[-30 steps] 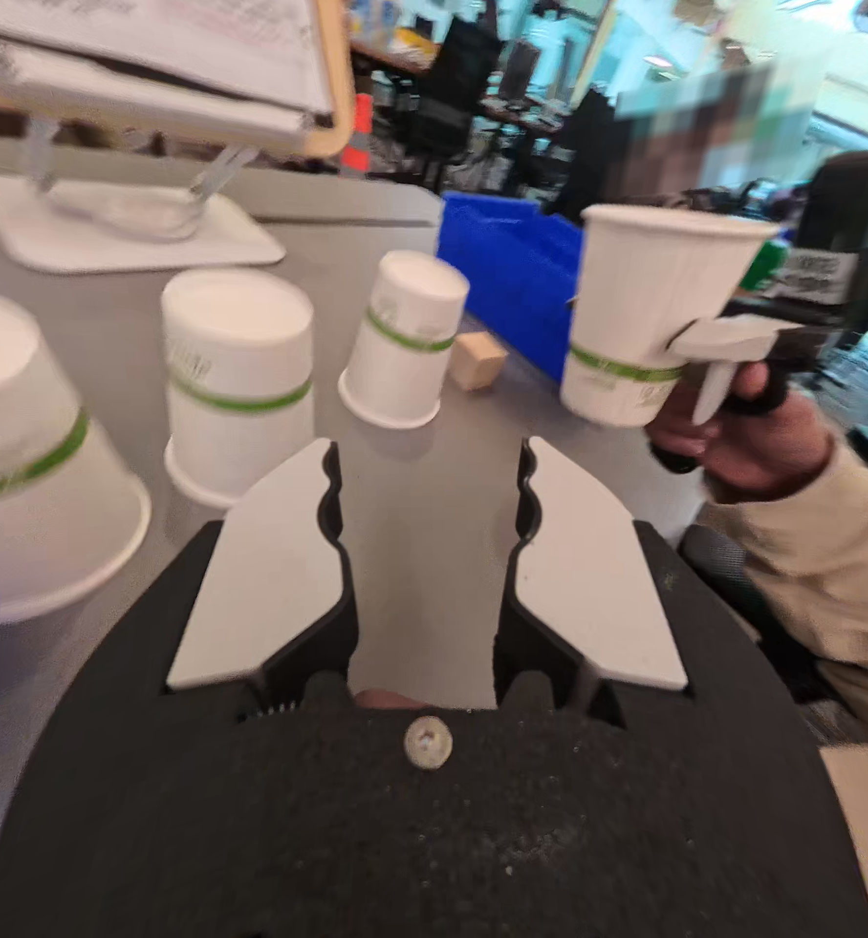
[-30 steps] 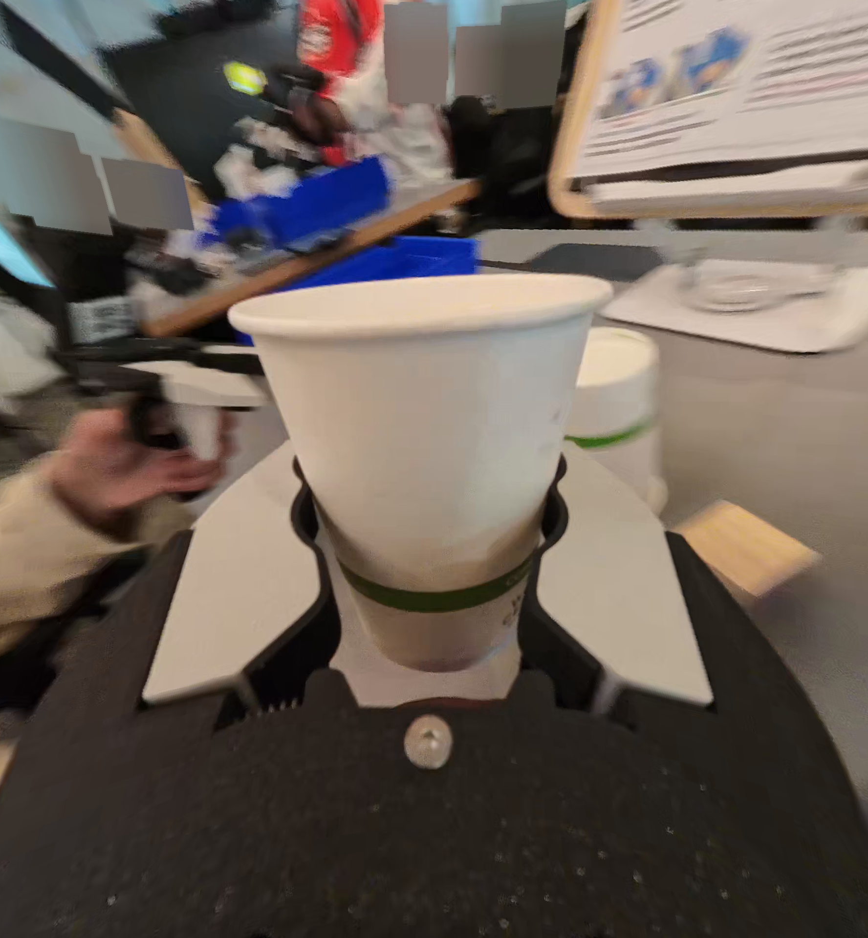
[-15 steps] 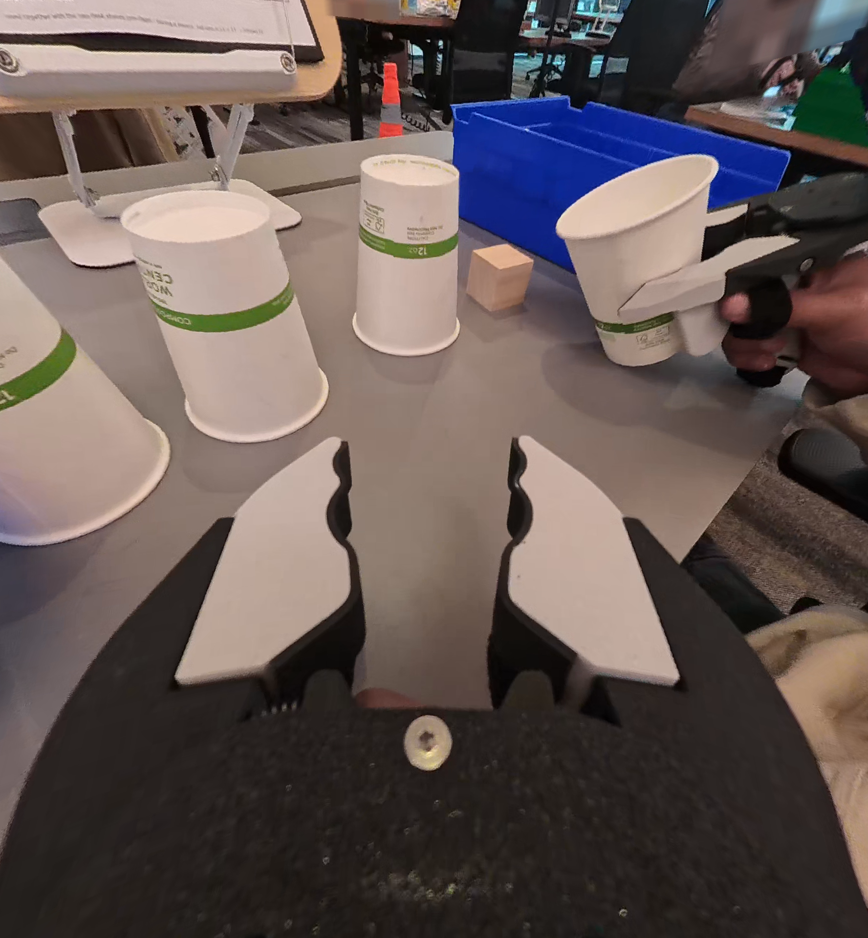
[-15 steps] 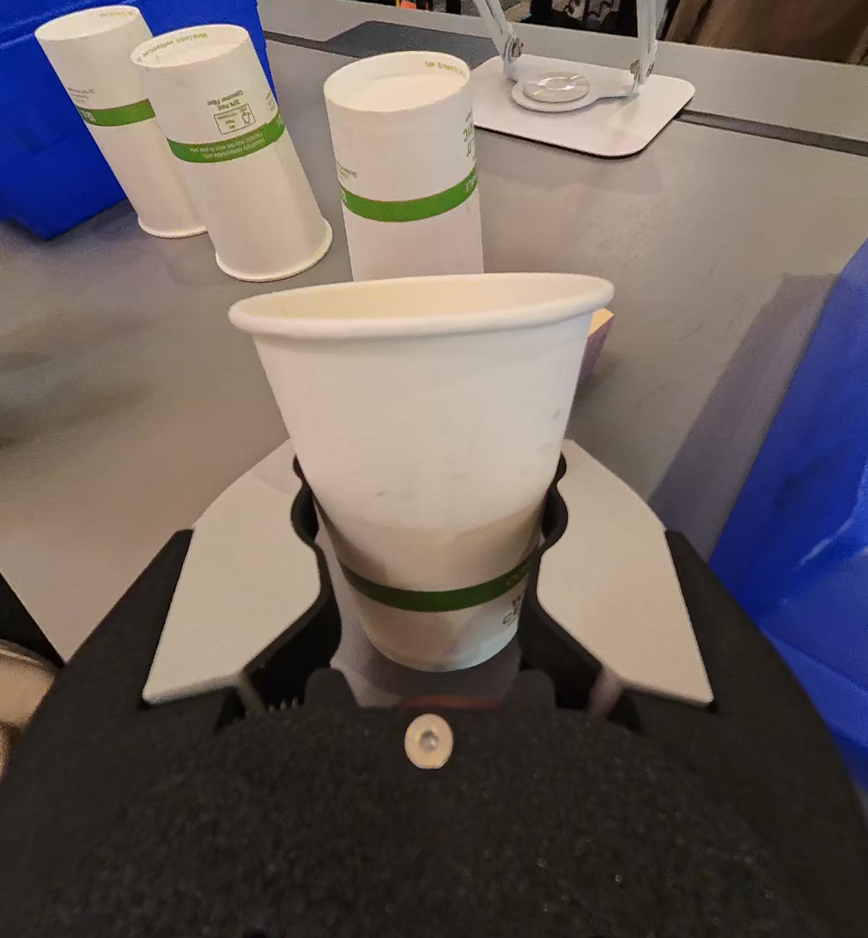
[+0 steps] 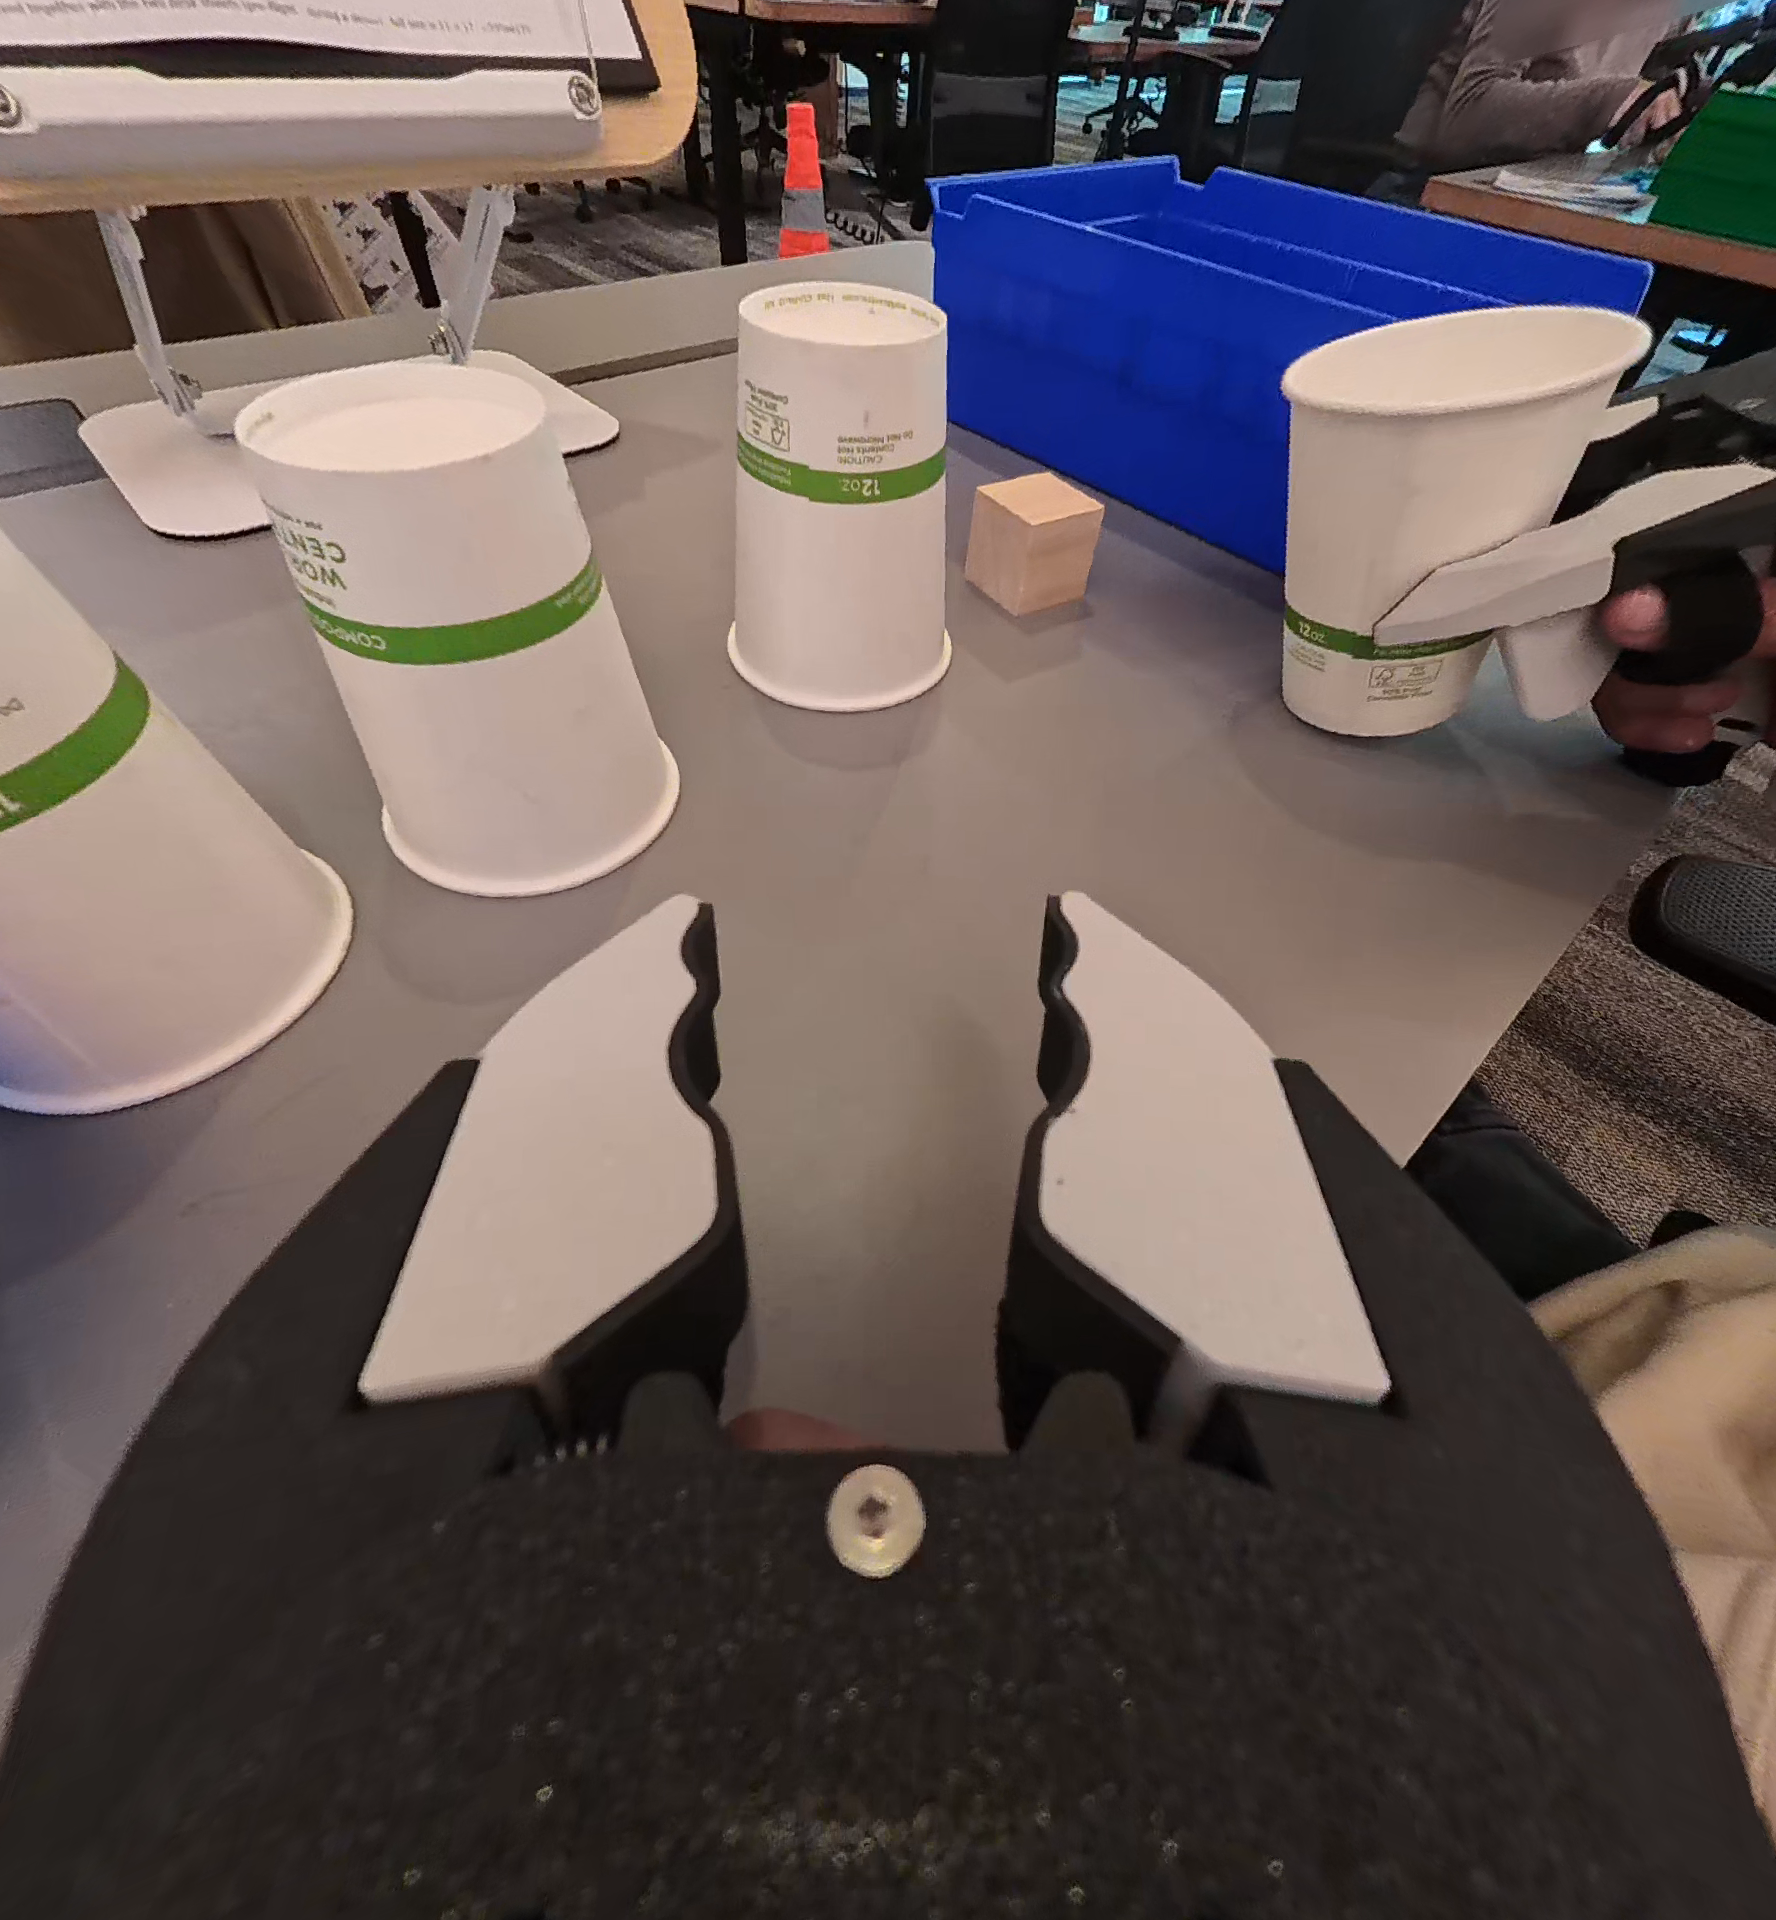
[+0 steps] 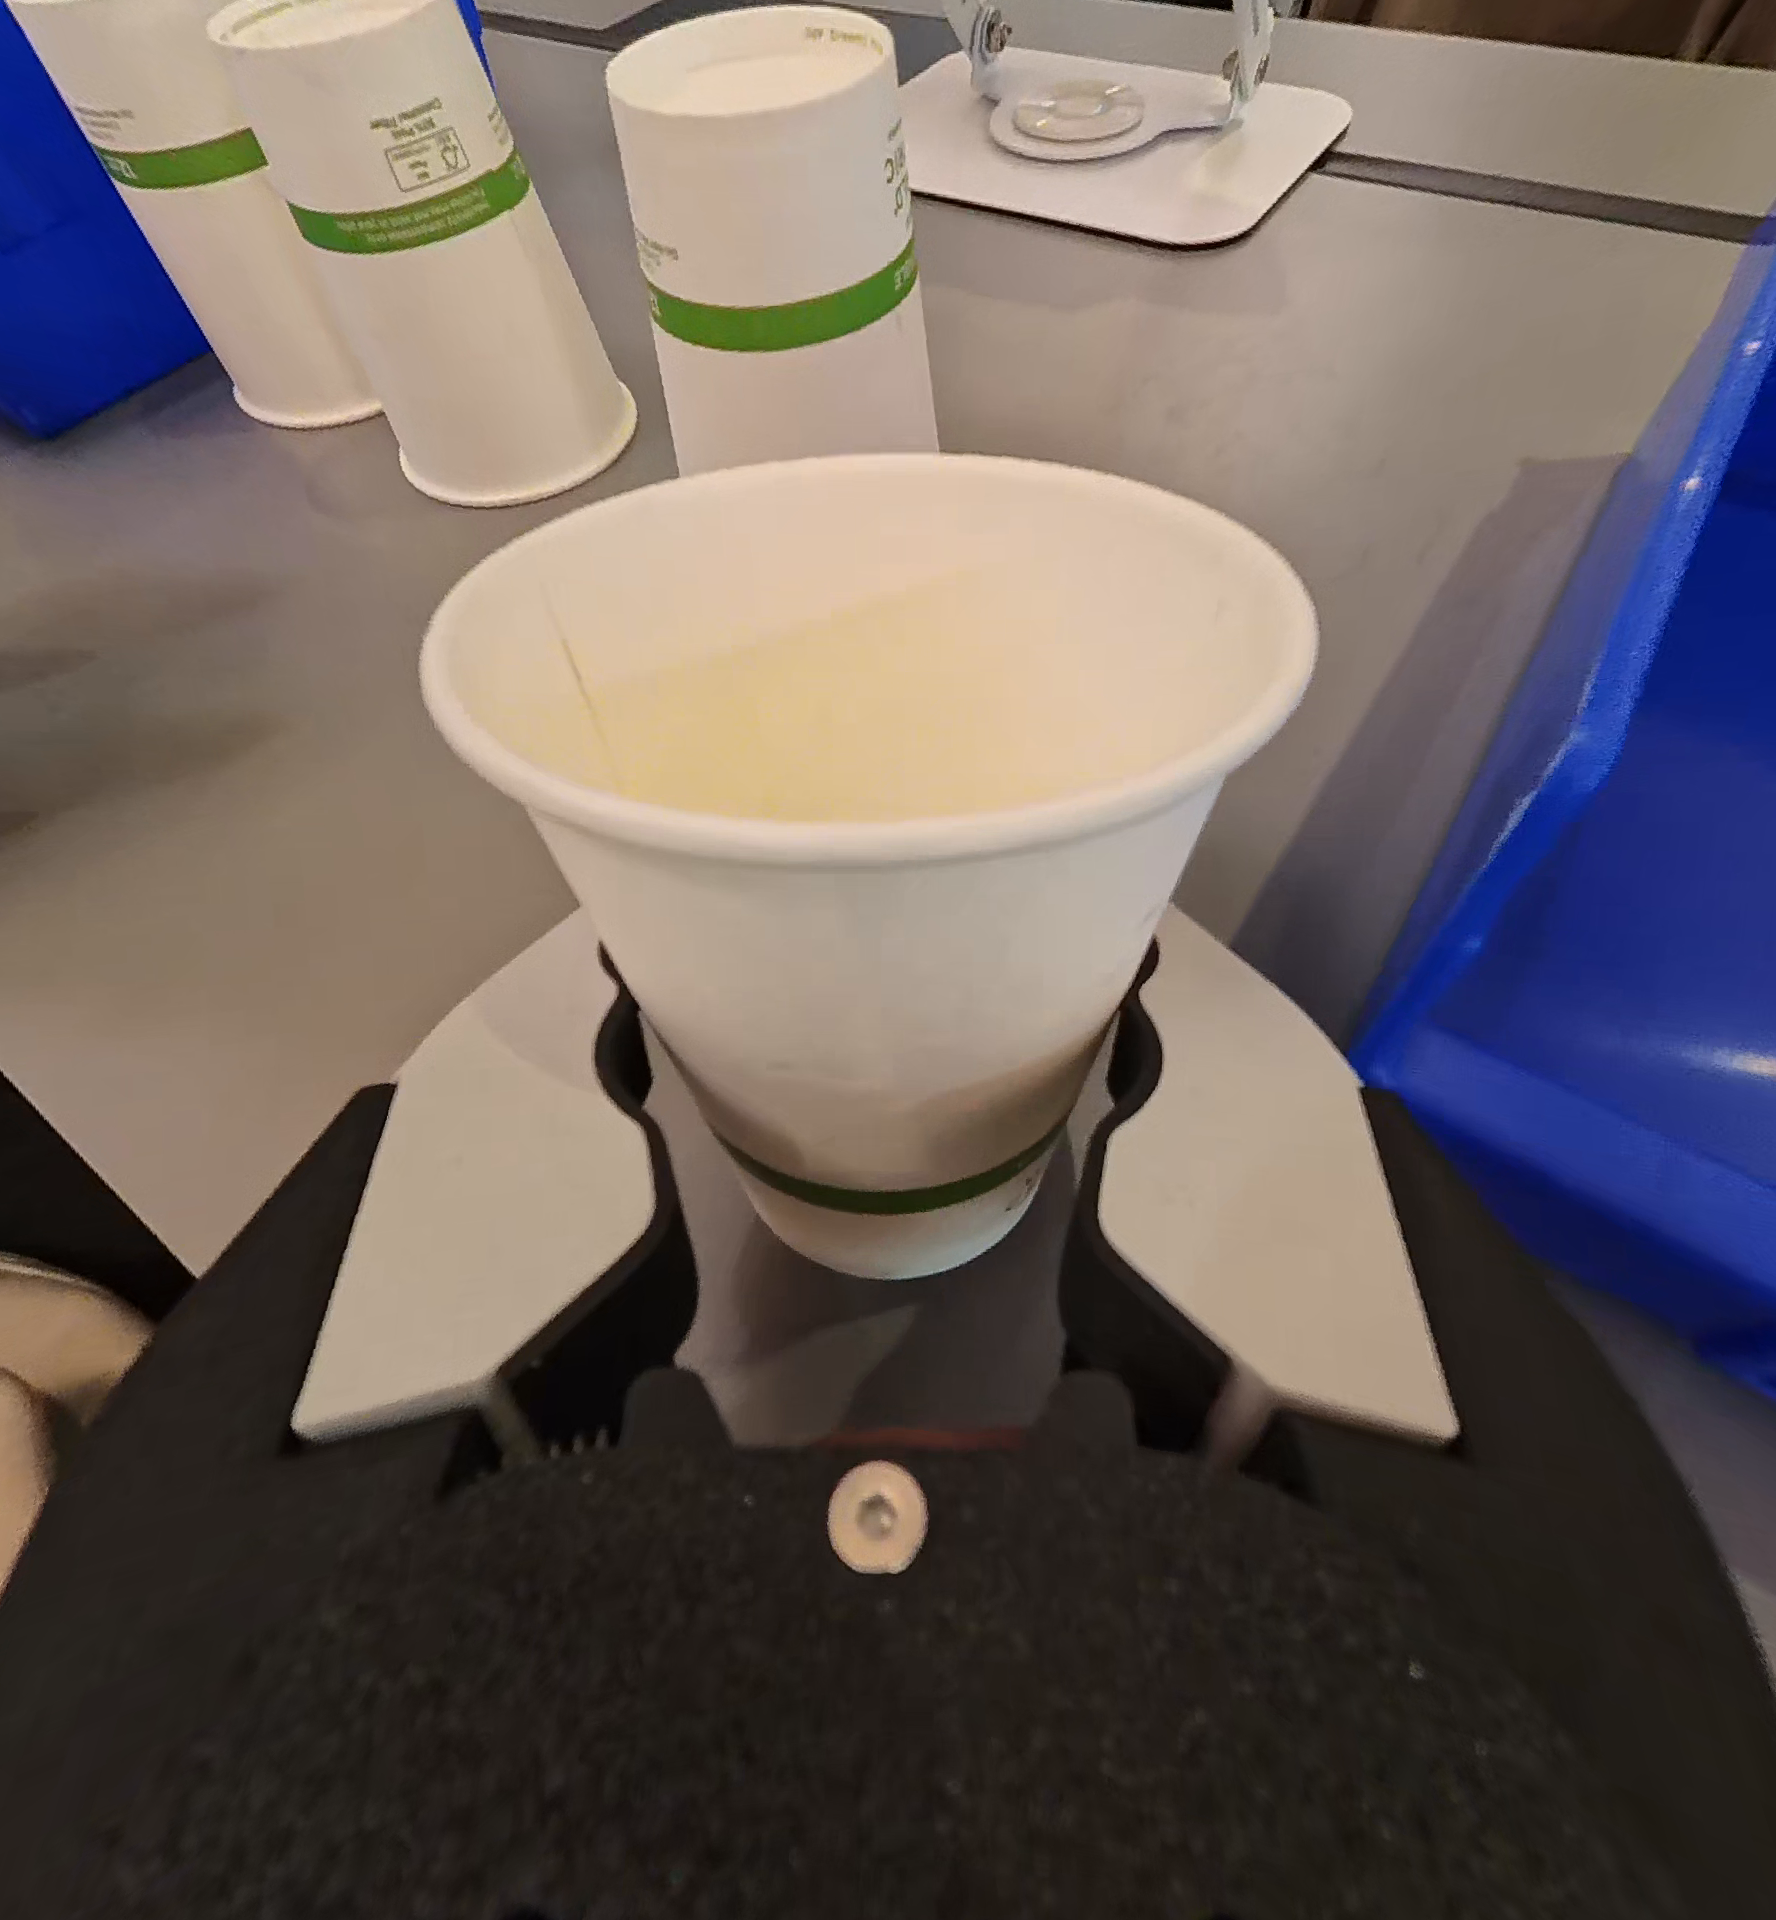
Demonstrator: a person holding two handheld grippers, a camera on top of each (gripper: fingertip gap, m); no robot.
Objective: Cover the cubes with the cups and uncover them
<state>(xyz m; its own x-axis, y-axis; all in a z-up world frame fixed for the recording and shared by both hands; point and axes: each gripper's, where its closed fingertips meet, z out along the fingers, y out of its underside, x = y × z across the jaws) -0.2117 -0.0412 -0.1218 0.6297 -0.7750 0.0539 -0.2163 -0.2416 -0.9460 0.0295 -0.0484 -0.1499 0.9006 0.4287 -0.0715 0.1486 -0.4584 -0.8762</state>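
The left tool [image 5: 876,1023] was held low over the grey bench [image 5: 1123,831] with its jaws spread wide and nothing between them. The right tool [image 6: 879,1049] was clamped on the lower part of an upright paper cup [image 6: 863,831], mouth upward and empty inside; in the left wrist view this held cup [image 5: 1424,520] was seen at the right, near the bench edge, gripped by the same tool [image 5: 1455,613] in a person's hand [image 5: 1715,665]; whether its base touched the bench could not be told. Farther along the bench, three cups were set upside down in a row: the nearest inverted cup [image 5: 63,831] at the left, a middle inverted cup [image 5: 458,634] beyond it, and a far inverted cup [image 5: 842,499] standing straight. A bare wooden cube [image 5: 1031,540] lay uncovered just beside the far inverted cup, between it and a blue bin [image 5: 1227,312] at the bench's far right. At the back left, a white stand [image 5: 344,447] was resting on the bench.
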